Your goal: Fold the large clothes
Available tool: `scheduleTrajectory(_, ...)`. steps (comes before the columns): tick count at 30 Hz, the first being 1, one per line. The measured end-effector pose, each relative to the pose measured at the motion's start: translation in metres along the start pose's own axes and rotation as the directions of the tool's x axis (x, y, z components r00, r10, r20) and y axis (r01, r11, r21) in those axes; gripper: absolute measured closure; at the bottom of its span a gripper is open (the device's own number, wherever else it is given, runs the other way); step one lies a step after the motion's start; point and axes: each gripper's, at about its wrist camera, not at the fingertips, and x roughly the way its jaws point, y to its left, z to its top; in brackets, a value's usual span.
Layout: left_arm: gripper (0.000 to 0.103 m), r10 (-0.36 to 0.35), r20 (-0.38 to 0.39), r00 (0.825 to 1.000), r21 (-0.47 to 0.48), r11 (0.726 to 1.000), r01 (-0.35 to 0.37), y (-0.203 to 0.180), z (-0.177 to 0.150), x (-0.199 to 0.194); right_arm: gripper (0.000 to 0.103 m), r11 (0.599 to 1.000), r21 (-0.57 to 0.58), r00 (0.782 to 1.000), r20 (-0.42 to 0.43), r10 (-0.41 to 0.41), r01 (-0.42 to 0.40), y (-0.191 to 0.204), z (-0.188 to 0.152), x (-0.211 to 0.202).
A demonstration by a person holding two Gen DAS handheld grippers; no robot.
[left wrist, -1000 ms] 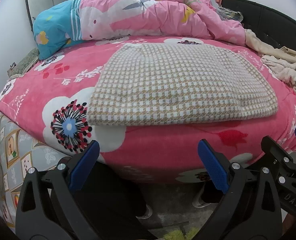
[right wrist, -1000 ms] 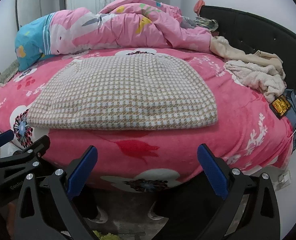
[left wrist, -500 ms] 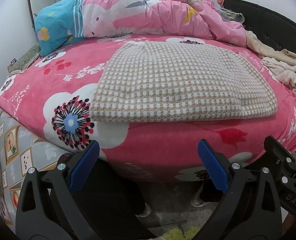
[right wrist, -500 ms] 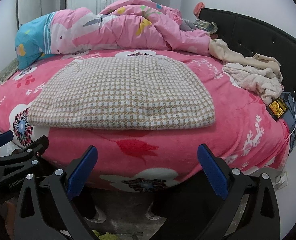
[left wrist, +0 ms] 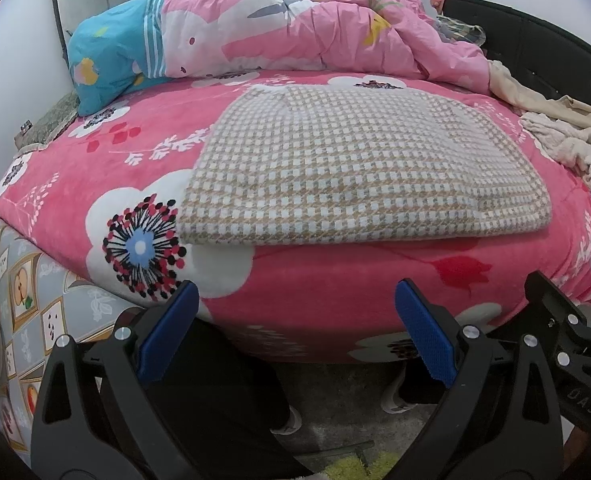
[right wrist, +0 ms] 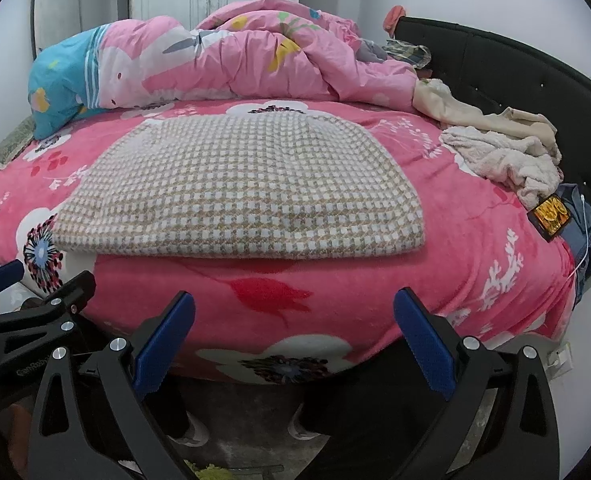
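A beige and white checked garment point(left wrist: 359, 168) point(right wrist: 239, 192) lies folded flat in a rectangle on the pink flowered bed point(left wrist: 335, 288) point(right wrist: 475, 248), near its front edge. My left gripper point(left wrist: 295, 336) hangs open below and in front of the bed edge, nothing between its blue pads. Beside it to the right, my right gripper point(right wrist: 295, 340) is open too, held at the same height, clear of the garment. Each gripper shows at the side of the other's view.
A bunched pink duvet point(right wrist: 231, 68) and a blue pillow point(left wrist: 107, 68) fill the back of the bed. Cream clothes point(right wrist: 507, 156) are heaped at the right by the black headboard point(right wrist: 507, 76). An orange packet point(right wrist: 551, 214) lies near the right edge. A person's legs and shoes stand below.
Both views have shifted slightly, with the bed sitting a little lower and closer in frame. The garment has not moved. Both grippers stay open.
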Motion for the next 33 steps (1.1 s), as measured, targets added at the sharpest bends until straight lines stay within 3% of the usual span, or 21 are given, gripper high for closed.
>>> scheduleTrajectory(33, 0.008, 0.000, 0.000, 1.000, -0.001, 1.000, 0.000, -0.0013, 0.0006, 0.0005, 0.006, 1.000, 0.004, 1.000, 0.003, -0.011, 0.011, 0.0016, -0.0007, 0.0005)
